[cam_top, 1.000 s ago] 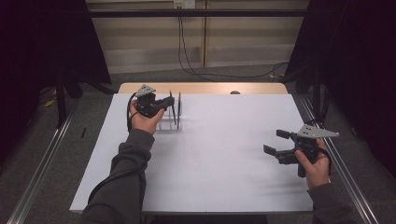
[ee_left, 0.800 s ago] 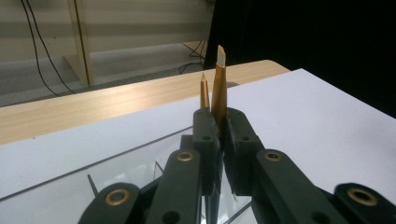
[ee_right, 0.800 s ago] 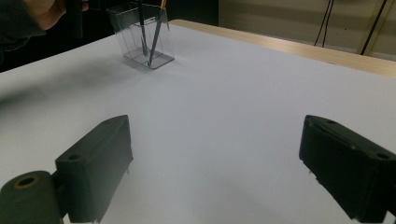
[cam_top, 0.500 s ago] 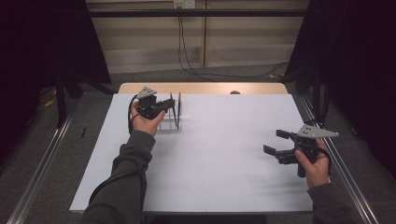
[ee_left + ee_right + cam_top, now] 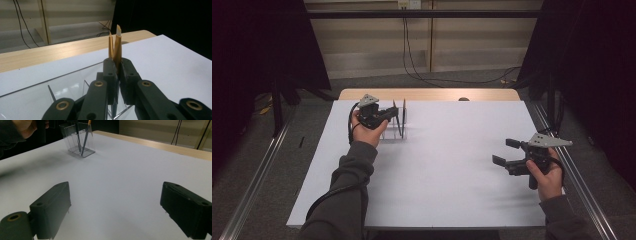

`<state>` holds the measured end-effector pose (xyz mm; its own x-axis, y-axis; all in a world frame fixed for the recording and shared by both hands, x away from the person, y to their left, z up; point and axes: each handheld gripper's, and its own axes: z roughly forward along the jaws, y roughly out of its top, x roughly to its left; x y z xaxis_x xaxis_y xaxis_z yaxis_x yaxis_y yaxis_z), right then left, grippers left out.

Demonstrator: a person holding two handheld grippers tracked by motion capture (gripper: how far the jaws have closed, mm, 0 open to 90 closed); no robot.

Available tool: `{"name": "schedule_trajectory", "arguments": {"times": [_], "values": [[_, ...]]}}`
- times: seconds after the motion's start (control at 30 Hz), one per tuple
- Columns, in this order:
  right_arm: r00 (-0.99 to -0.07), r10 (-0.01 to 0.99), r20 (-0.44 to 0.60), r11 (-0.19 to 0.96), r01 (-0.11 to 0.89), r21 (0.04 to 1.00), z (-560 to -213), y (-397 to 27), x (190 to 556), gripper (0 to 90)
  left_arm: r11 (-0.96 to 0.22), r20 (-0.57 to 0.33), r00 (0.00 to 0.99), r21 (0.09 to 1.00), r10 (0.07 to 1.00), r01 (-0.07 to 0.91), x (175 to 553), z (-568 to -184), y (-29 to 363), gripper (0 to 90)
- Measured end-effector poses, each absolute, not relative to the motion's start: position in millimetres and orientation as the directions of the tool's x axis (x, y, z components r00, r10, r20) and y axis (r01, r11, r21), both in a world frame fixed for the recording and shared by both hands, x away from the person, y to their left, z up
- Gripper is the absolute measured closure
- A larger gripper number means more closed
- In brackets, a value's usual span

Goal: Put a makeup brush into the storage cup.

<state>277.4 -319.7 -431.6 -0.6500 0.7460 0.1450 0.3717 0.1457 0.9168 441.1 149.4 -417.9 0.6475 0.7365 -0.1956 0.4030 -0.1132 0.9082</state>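
The left gripper (image 5: 117, 72) has its fingers clenched on gold metal tweezers (image 5: 115, 46), standing tips-down in the clear plastic holder (image 5: 396, 131) at about ten o'clock on the white worktop (image 5: 447, 165). I'd judge the tweezers neither fully seated nor lifted out; the letting go or drawing free is left. The right gripper (image 5: 508, 151) waits at four o'clock, fingers released, near the right edge. Open worktop lies between them.
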Motion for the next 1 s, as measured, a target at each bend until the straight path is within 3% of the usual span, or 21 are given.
{"name": "schedule_trajectory", "arguments": {"times": [0.27,0.37,0.77,1.0], "values": [[-0.654,0.743,0.141,0.156,0.374,0.914,-432.5,-318.5,276.2,8.7,-0.108,-0.197,0.647,0.910,0.737,0.400,439.3,-420.5,150.5,79.4],[-0.654,0.745,0.136,0.156,0.368,0.917,-430.5,-319.0,274.2,8.7,-0.105,-0.214,0.656,0.905,0.724,0.411,437.4,-420.8,148.8,82.2],[-0.652,0.746,0.134,0.156,0.366,0.917,-429.2,-319.4,272.9,8.7,-0.094,-0.184,0.628,0.919,0.756,0.382,439.6,-421.2,150.7,54.7],[-0.657,0.743,0.131,0.161,0.365,0.917,-428.7,-318.0,273.2,8.7,-0.096,-0.177,0.613,0.918,0.770,0.386,437.2,-421.2,152.7,45.8]]}}
